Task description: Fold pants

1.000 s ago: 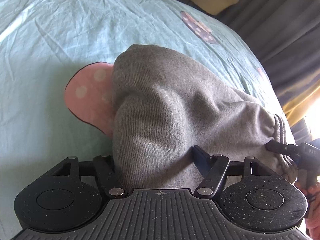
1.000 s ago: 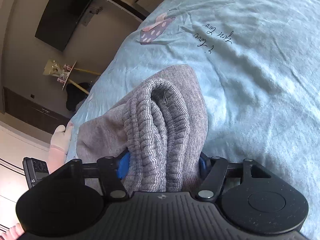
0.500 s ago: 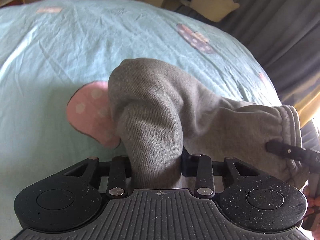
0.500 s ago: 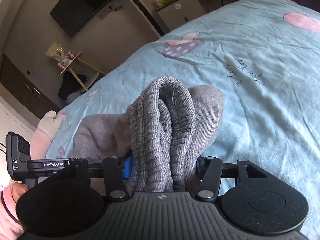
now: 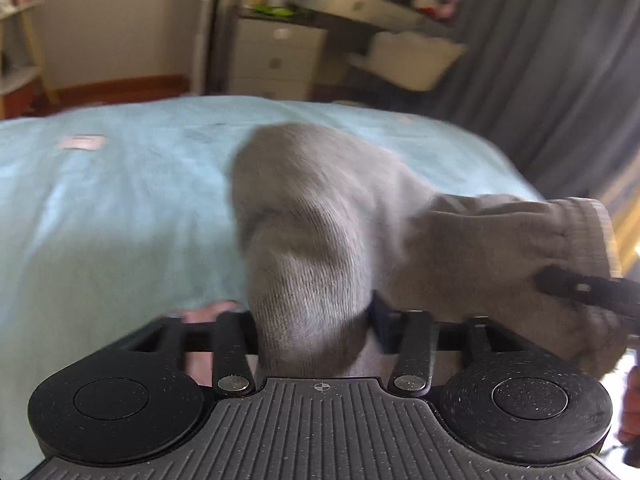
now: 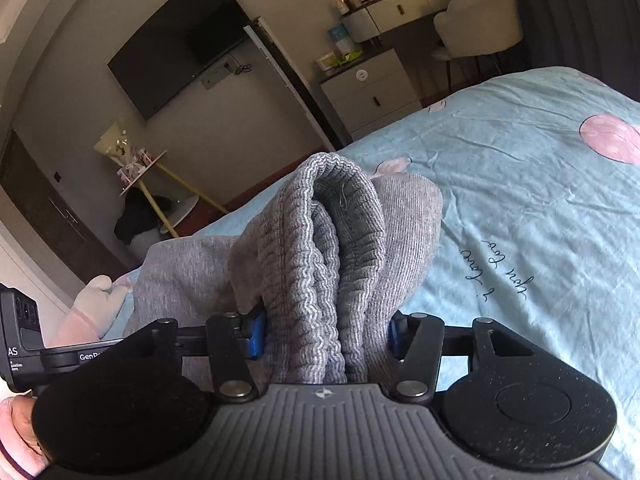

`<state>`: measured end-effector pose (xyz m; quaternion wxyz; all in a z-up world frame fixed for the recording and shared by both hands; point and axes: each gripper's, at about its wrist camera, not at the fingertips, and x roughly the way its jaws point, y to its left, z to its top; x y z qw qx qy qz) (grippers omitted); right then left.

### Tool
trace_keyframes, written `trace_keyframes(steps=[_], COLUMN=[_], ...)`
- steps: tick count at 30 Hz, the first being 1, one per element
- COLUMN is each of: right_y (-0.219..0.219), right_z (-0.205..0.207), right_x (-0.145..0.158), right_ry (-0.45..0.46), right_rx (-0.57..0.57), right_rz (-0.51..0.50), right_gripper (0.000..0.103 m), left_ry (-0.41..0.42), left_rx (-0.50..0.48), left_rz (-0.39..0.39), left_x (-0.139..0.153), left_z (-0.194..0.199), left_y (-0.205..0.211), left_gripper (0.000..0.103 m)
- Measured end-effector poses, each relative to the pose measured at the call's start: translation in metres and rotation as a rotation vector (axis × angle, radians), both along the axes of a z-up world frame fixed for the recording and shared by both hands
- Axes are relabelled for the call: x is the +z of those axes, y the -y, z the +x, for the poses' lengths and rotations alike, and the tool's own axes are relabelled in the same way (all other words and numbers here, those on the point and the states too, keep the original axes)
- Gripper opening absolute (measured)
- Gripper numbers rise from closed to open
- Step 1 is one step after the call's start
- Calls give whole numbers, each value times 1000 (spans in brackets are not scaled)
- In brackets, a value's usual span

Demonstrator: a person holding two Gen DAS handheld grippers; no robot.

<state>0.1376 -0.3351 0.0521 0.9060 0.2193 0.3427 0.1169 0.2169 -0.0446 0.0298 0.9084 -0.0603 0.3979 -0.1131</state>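
The grey pants [image 5: 320, 216] hang bunched between my two grippers above the light blue bedspread [image 5: 112, 208]. My left gripper [image 5: 312, 328] is shut on a thick fold of the grey fabric. My right gripper [image 6: 324, 336] is shut on the ribbed waistband [image 6: 320, 248], which stands folded in several layers between its blue pads. The right gripper also shows at the right edge of the left wrist view [image 5: 588, 292], clamped on the waistband. The left gripper's body shows at the left edge of the right wrist view [image 6: 24, 344]. The left view is motion-blurred.
The bed [image 6: 540, 200] carries pink printed shapes and script lettering. Beyond its far edge stand a white drawer unit [image 6: 372, 96], a white chair [image 6: 476, 20], a wall television [image 6: 180, 44] and a small round side table [image 6: 152, 176]. Grey curtains [image 5: 540, 60] hang at the right.
Both grippers have lifted and tilted up with the pants, so the room beyond the bed now shows. The left gripper closed on the fabric fold during the past second.
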Motion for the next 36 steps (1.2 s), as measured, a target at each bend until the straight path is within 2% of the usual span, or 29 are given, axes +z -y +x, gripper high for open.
trace_keyframes(steps=[1, 2, 4, 5, 8, 11, 13, 15, 18, 19, 20, 22, 23, 26, 28, 32, 36], right_y=[-2, -4, -4, -4, -1, 5, 14, 20, 17, 16, 15, 14, 13, 6, -6, -32, -45], right_z=[2, 1, -11, -19, -43, -59, -73, -91, -100, -98, -97, -99, -99, -91, -83, -80, -82], right_x=[-1, -3, -7, -11, -28, -48, -59, -67, -71, -70, -66, -54, -45, -29, -28, -33, -41], right_ry=[-25, -42, -26, -29, -45, -110, -149, -147, -134, -142, -146, -100, -61, 1, 5, 37, 14], right_rx=[-43, -93, -135, -145, -164, -230, -278, -312, -319, -322, -337, -350, -359, -310, -269, -227, -193], right_rz=[-68, -132, -173, -164, -110, -70, 39, 159, 174, 171, 156, 131, 117, 86, 58, -144, -311], right_gripper=[73, 80, 83, 89, 90, 90, 90, 90, 89, 85, 73, 61, 59, 59, 54, 55, 55], left_ry=[-13, -20, -18, -24, -25, -76, -93, -67, -92, -94, -94, -84, -73, -45, -40, -69, -83], left_rx=[45, 67, 68, 73, 104, 107, 118, 149, 187, 194, 197, 205, 213, 223, 215, 193, 209], left_rz=[50, 80, 95, 99, 105, 112, 107, 56, 6, 4, 7, 33, 46, 43, 56, 141, 130], left_x=[-3, -5, -12, -16, -34, -51, -59, -62, -65, -64, -63, -58, -55, -47, -45, -53, -59], left_z=[4, 4, -5, -12, -37, -55, -67, -83, -91, -91, -92, -93, -94, -93, -91, -83, -83], left_y=[0, 0, -4, -6, -12, -9, -6, -9, -13, -13, -13, -11, -10, -4, 4, 19, 17], left_gripper=[78, 80, 82, 84, 89, 89, 89, 91, 93, 93, 93, 93, 93, 93, 93, 93, 93])
